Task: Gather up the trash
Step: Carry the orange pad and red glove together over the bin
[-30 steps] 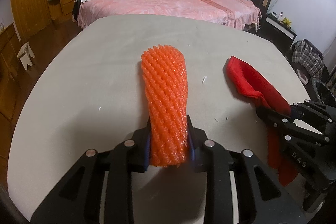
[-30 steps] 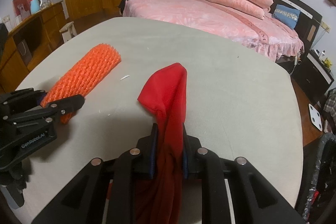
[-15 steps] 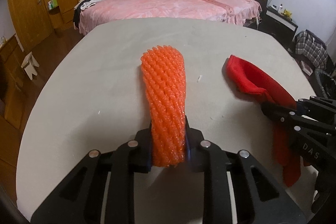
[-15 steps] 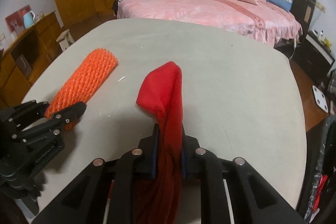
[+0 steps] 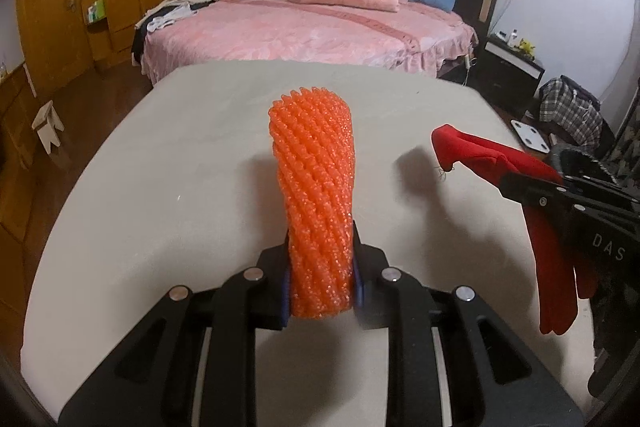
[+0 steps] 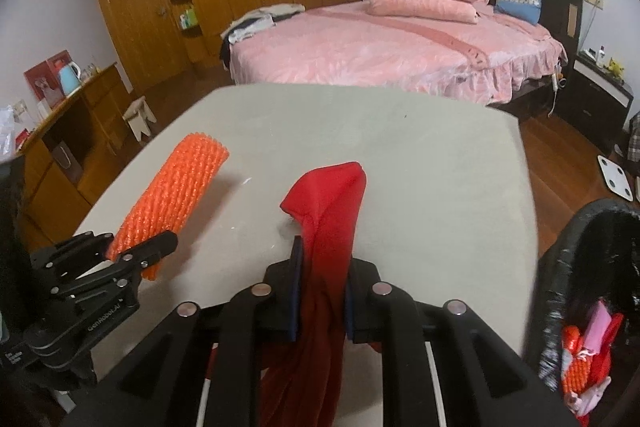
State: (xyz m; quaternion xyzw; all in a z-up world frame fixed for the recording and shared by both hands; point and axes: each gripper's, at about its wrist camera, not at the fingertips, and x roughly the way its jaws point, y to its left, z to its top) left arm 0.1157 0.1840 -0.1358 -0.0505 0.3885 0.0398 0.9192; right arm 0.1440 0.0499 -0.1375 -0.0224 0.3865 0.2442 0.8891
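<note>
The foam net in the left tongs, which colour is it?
Bright orange foam net, seen best in the left wrist view.

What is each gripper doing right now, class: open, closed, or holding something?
Left gripper: closed on the orange foam net.
Right gripper: closed on the red cloth.

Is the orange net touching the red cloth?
Apart. The right wrist view shows bare table between the orange net and the red cloth, each in its own claw.
</note>
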